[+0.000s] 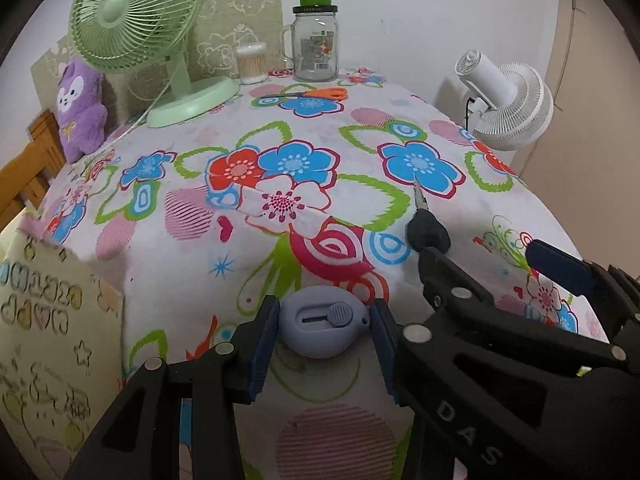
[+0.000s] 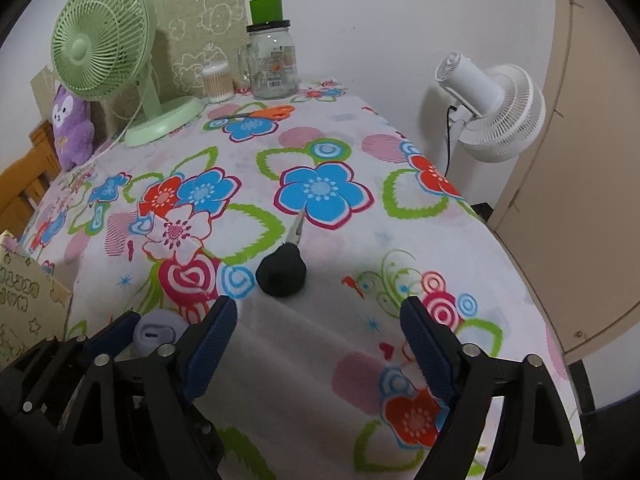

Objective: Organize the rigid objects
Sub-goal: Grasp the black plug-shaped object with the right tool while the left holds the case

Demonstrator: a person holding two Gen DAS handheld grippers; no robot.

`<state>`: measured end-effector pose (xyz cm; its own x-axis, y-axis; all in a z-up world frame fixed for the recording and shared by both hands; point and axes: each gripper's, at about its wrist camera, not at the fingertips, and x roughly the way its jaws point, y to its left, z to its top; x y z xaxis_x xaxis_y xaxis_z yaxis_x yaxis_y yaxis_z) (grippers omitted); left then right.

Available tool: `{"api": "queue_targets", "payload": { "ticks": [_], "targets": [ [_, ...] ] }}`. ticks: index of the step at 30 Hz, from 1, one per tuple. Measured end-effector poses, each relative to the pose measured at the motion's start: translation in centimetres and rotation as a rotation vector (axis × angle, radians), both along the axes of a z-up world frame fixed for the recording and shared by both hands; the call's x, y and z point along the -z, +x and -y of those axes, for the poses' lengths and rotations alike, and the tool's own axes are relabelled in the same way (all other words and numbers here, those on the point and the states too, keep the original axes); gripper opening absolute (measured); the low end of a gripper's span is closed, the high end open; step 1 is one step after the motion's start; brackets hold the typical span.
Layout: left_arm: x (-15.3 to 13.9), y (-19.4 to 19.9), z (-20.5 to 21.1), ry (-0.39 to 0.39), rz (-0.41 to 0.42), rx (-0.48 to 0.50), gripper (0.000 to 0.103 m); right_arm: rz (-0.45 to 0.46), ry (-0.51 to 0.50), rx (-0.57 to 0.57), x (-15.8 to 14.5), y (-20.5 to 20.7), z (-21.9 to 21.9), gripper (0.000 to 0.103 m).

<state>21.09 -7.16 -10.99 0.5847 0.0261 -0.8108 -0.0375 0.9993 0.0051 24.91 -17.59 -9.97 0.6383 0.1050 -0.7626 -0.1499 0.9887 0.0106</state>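
My left gripper (image 1: 325,328) is shut on a small grey-blue oval box cutter (image 1: 322,320) near the table's front edge; it also shows in the right wrist view (image 2: 154,332) between the left gripper's pads. A black-headed key (image 1: 426,228) lies on the flowered cloth ahead and to the right, blade pointing away. In the right wrist view the key (image 2: 282,268) lies just ahead of my right gripper (image 2: 320,332), which is open and empty, its jaws wide apart. The right gripper (image 1: 480,260) also shows in the left wrist view, just behind the key.
Orange-handled scissors (image 1: 316,94), a glass jar with a green cap (image 1: 315,46), a cotton-swab tub (image 1: 251,63) and a green desk fan (image 1: 136,32) stand at the back. A purple plush (image 1: 80,108) sits far left. A white fan (image 2: 492,112) stands right. A cardboard box (image 1: 48,340) stands left.
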Motion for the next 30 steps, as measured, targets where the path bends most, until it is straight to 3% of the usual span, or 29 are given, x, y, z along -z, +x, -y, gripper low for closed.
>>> {"api": "queue_targets", "payload": {
  "ticks": [5, 8, 10, 13, 18, 30],
  "targets": [
    [0.0, 1.0, -0.5, -0.003, -0.009, -0.001, 0.047, -0.004, -0.002, -0.017, 0.2, 1.4, -0.9, 0.079],
    [0.1, 1.4, -0.9, -0.009, -0.010, -0.005, 0.048, -0.014, 0.014, -0.041, 0.4, 2.2, -1.4, 0.070],
    [0.1, 1.6, -1.2, -0.006, -0.004, -0.003, 0.048, -0.034, 0.025, -0.050, 0.7, 2.8, -1.6, 0.059],
    [0.2, 1.6, -1.2, -0.002, 0.005, 0.002, 0.048, -0.044, 0.026, -0.043, 1.1, 3.3, -1.6, 0.053],
    [0.1, 1.4, -0.9, 0.035, 0.016, 0.013, 0.048, -0.035, -0.031, -0.019, 1.2, 3.4, -1.6, 0.035],
    [-0.4, -0.3, -0.7, 0.005, 0.004, 0.060, 0.047, -0.014, -0.049, -0.028, 0.5, 1.1, -1.2, 0.035]
  ]
}}
